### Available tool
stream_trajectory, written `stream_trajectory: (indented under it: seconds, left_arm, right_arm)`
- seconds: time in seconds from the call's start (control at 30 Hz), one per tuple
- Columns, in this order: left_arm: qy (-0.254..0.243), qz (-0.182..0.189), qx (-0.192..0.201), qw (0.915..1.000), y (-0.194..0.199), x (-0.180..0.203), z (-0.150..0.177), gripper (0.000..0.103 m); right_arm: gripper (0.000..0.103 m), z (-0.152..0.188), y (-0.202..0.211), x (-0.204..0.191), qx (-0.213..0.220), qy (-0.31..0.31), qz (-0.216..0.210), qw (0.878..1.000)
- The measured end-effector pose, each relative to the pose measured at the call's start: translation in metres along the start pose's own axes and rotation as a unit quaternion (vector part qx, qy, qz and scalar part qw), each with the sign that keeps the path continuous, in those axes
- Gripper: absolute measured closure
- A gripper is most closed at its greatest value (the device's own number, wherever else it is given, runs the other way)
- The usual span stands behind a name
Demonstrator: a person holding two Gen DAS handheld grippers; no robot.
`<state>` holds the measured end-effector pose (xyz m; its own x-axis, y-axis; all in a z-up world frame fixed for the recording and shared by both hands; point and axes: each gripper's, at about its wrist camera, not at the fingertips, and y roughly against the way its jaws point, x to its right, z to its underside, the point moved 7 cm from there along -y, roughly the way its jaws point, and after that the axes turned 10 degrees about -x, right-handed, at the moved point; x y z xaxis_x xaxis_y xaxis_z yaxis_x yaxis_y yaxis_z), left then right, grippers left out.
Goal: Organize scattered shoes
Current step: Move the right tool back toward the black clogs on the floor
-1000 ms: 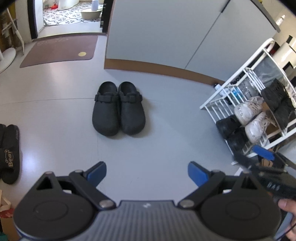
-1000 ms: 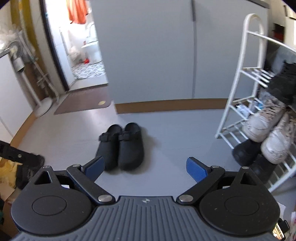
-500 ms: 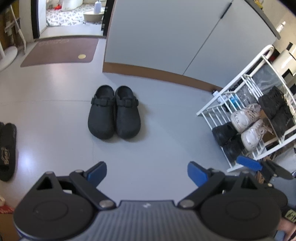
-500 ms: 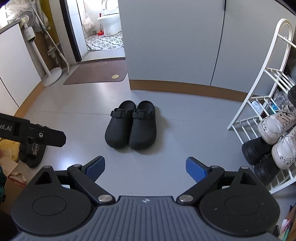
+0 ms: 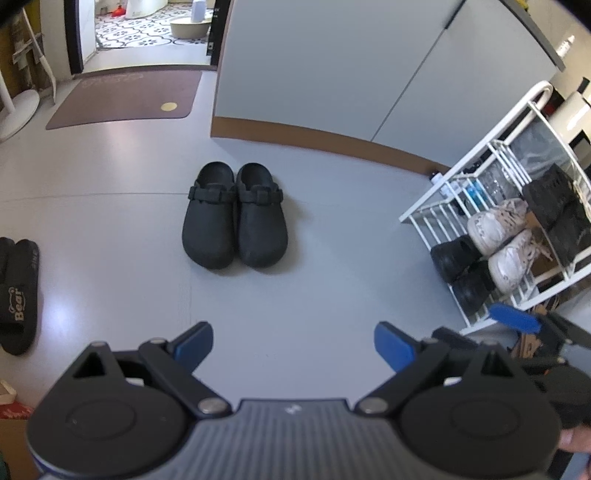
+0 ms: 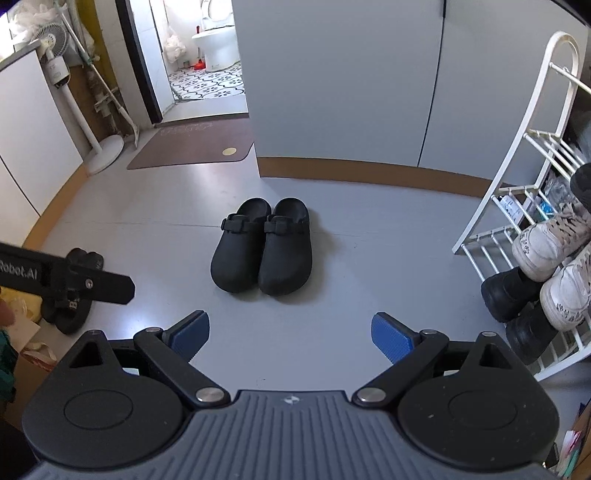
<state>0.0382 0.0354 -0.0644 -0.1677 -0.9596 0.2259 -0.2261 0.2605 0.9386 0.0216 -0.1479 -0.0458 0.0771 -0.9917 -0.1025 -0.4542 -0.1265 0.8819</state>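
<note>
Right wrist view: slippers [image 6: 70,295] half hidden (left claw [image 6: 92,286] in front).

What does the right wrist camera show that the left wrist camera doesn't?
Only the right wrist view shows a standing fan by the left wall, a toilet through the doorway, and the left hand-held gripper seen from the side.

Only the left wrist view shows a beige basin on the patterned tiles and the right hand-held gripper reaching in near the rack.

Both show the black clogs side by side on the grey floor, the brown mat, the black slippers at the left, and the white shoe rack holding white sneakers.
</note>
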Motion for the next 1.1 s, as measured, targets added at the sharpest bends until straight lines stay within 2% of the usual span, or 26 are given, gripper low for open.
stream_trajectory:
  seconds: [0.23, 0.57, 0.67, 0.77, 0.93, 1.1]
  left_arm:
    - [0.003, -0.019, -0.002, 0.9998, -0.001, -0.008, 0.003, 0.007]
    - [0.023, -0.03, -0.011, 0.9992, -0.009, -0.018, 0.006, 0.007]
    - [0.029, -0.018, -0.026, 0.9991, -0.018, -0.012, 0.008, 0.007]
    - [0.015, 0.004, -0.038, 0.9992, -0.022, 0.005, 0.01, 0.007]
    - [0.018, 0.014, -0.035, 0.9991, -0.022, 0.015, 0.006, 0.007]
    - [0.012, 0.039, -0.023, 0.9989, -0.017, 0.027, -0.004, 0.006]
  right_arm:
    - [0.006, 0.005, 0.002, 0.004, -0.011, -0.002, 0.008, 1.0]
    - [0.006, 0.003, 0.008, 0.017, -0.003, -0.036, 0.018, 0.999]
    - [0.006, 0.002, 0.015, 0.018, 0.008, -0.043, 0.012, 0.999]
    - [0.006, 0.003, 0.02, 0.019, 0.015, -0.049, 0.014, 0.999]
    - [0.005, 0.012, 0.023, 0.023, 0.018, -0.053, 0.017, 0.998]
    - [0.005, 0.022, 0.016, 0.039, 0.014, -0.074, 0.037, 0.996]
